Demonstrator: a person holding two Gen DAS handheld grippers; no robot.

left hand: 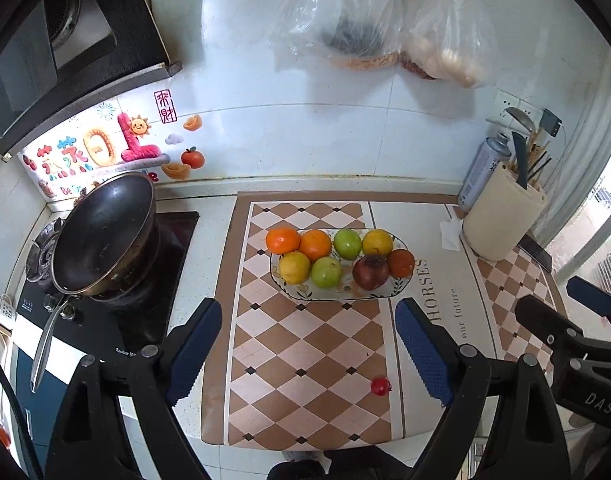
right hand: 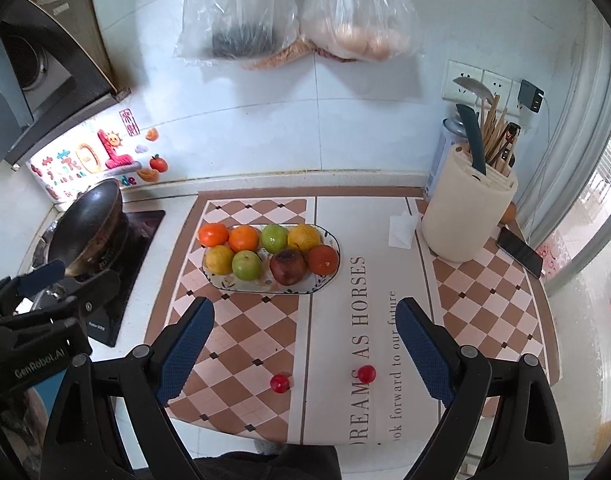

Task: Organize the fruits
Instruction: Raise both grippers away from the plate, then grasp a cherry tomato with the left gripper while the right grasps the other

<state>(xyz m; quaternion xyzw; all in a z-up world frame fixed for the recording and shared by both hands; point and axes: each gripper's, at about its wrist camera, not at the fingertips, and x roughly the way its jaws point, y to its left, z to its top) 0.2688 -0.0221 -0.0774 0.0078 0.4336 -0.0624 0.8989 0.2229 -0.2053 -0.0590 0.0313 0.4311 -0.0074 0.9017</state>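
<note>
So going left to right: there's a wok (right hand: 87,228) on the stove off to the left, then the plate (right hand: 329,276) sitting on the checkered mat (right hand: 245,332) with eight fruits packed in two rows: oranges, two green ones, a couple of yellow ones and a dark red one (right hand: 288,266). Looks like most of the sorting is done already.

What's left, I think, are the two small red fruits lying loose on the mat nearer the counter edge: one (right hand: 280,383) on the checkered part, the other (right hand: 366,373) just beside the printed lettering. Both are well apart from the plate.

The left gripper (left hand: 309,346) has its jaws spread wide with nothing in them, same for the right gripper (right hand: 305,346), both hanging above the mat.

Next move is probably dropping down over one of the little red ones and pinching gently, since they're round and could roll away. The plate is crowded, so finding a gap might be fiddly.
</note>
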